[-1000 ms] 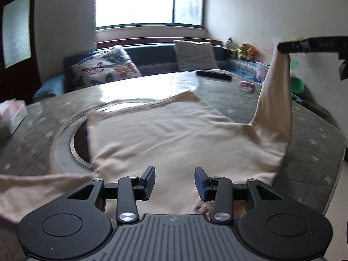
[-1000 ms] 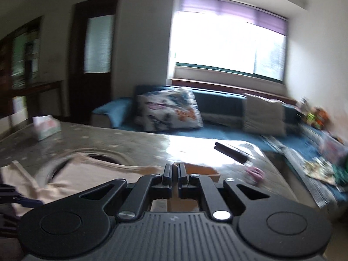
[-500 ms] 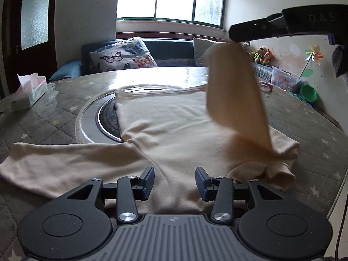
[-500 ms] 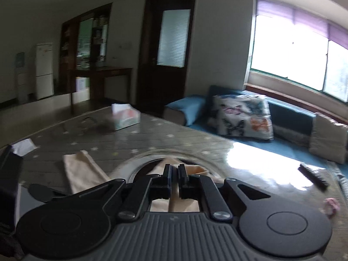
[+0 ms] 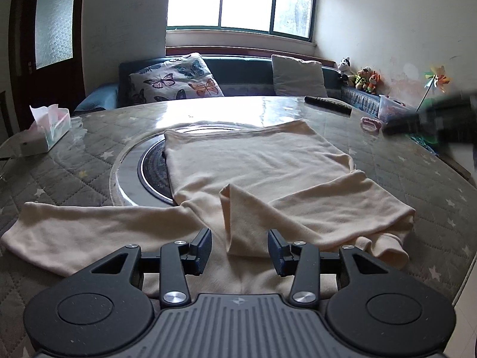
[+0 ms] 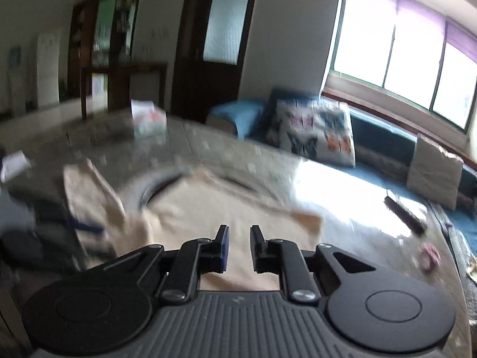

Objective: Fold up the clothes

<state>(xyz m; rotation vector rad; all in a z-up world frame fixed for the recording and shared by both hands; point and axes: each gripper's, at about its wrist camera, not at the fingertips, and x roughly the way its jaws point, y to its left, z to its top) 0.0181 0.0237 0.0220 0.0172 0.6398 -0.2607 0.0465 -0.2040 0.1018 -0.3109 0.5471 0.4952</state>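
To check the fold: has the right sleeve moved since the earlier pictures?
Yes. The right sleeve, earlier held up before the far wall, now lies folded across the shirt on the table; the right gripper is open.

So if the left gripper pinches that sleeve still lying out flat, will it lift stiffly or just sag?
Most likely sag. The cream sweater lies limp, and its folded sleeve has settled into soft creases. The outstretched sleeve looks thin and light, so it should drape from the pinch. It may drag the body slightly across the quilted table cover.
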